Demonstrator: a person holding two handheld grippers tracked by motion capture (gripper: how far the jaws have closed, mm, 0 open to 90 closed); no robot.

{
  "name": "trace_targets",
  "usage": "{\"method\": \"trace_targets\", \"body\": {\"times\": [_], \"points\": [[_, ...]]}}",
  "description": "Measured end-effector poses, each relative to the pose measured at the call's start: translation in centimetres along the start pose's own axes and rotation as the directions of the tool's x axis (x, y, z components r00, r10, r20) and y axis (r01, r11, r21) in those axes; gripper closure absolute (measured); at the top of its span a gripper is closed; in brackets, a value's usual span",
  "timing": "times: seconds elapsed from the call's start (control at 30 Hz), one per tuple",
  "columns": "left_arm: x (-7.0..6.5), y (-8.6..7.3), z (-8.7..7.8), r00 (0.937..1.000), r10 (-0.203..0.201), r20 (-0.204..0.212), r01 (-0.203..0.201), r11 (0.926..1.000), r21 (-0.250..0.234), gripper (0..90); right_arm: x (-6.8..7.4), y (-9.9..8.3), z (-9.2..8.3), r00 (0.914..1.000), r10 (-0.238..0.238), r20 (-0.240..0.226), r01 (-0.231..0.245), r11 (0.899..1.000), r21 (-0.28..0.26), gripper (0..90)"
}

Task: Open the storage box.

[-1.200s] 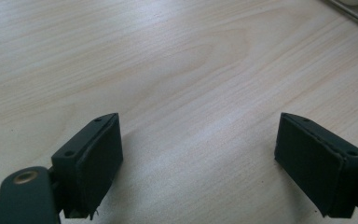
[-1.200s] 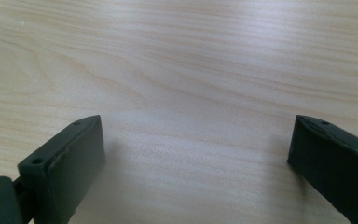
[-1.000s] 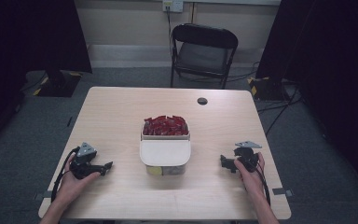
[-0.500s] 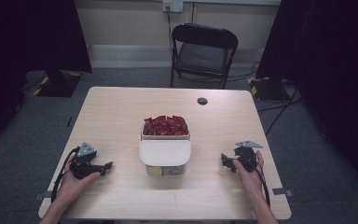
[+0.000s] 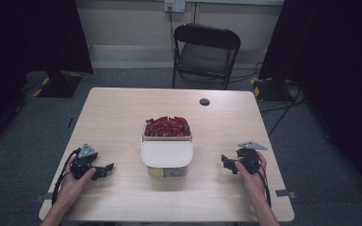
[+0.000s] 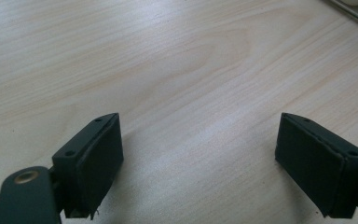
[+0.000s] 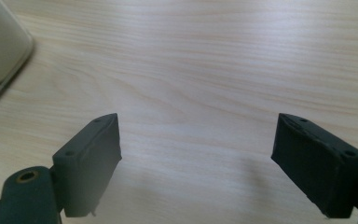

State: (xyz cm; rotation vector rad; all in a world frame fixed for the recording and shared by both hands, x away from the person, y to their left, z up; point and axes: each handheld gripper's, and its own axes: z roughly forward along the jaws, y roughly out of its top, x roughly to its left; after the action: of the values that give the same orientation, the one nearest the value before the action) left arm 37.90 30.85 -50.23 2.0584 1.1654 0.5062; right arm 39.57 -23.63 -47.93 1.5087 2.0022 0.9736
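A white lidded container (image 5: 167, 159) sat at the middle of the light wooden worktop (image 5: 122, 113), with an open tub of red packets (image 5: 167, 128) touching its far side. The left hand-held gripper (image 5: 104, 168) rested on the worktop well to the left of the container, its tips pointing towards it, and its jaws stood wide with only bare wood between them, as the left gripper view (image 6: 200, 158) confirmed. The right hand-held gripper (image 5: 226, 162) lay on the opposite side, well apart from the container and likewise aimed at it. Its jaws had just been closing a little, yet they remained wide apart with nothing between them in the right gripper view (image 7: 198, 158); there the container's rounded white corner (image 7: 0, 44) showed at the upper left, clear of the pads. A small dark round object (image 5: 204, 101) lay on the far part of the worktop, and a black folding chair (image 5: 205, 52) stood beyond the far edge.
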Motion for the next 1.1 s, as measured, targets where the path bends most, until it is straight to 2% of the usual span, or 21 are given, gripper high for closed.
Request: {"method": "trace_targets", "body": {"times": [0.17,0.37,0.43,0.63,0.73,0.8,0.9,0.97,1.1], "points": [[0.0,0.0,0.0,1.0,0.004,-0.005,-0.004,1.0,0.001,14.0,0.7,0.3,-0.5,0.9992,-0.001,-0.04,0.0,1.0,-0.02,14.7],[0.0,0.0,0.0,1.0,-0.001,-0.005,0.001,1.0,0.0,14.0,1.4,0.6,-0.9,0.9971,-0.011,-0.075,0.011,1.0,-0.005,15.5],[0.0,0.0,0.0,1.0,0.0,-0.004,0.0,1.0,0.001,14.0,2.1,0.8,-1.2,0.9955,-0.036,-0.088,0.035,0.999,-0.016,15.4],[0.0,0.0,0.0,1.0,0.0,-0.004,0.0,1.0,0.0,14.0,3.5,1.1,-1.7,0.9884,-0.068,-0.136,0.066,0.998,-0.022,15.2],[0.0,0.0,0.0,1.0,0.002,-0.005,-0.002,1.0,0.002,14.0,4.2,1.3,-2.1,0.9858,-0.107,-0.129,0.103,0.994,-0.04,15.1],[0.0,0.0,0.0,1.0,-0.001,-0.004,0.001,1.0,0.0,14.0,4.7,1.3,-2.3,0.9846,-0.11,-0.136,0.105,0.993,-0.05,15.1],[0.0,0.0,0.0,1.0,-0.001,-0.004,0.001,1.0,0.0,14.0,5.4,1.4,-2.5,0.9784,-0.115,-0.172,0.107,0.993,-0.056,15.1],[0.0,0.0,0.0,1.0,-0.001,-0.004,0.001,1.0,0.0,14.0,5.9,1.4,-2.7,0.9753,-0.137,-0.173,0.128,0.99,-0.061,15.1],[0.0,0.0,0.0,1.0,-0.001,-0.004,0.001,1.0,0.0,14.0,6.7,1.5,-3.1,0.9718,-0.149,-0.183,0.136,0.987,-0.084,15.0]]}}
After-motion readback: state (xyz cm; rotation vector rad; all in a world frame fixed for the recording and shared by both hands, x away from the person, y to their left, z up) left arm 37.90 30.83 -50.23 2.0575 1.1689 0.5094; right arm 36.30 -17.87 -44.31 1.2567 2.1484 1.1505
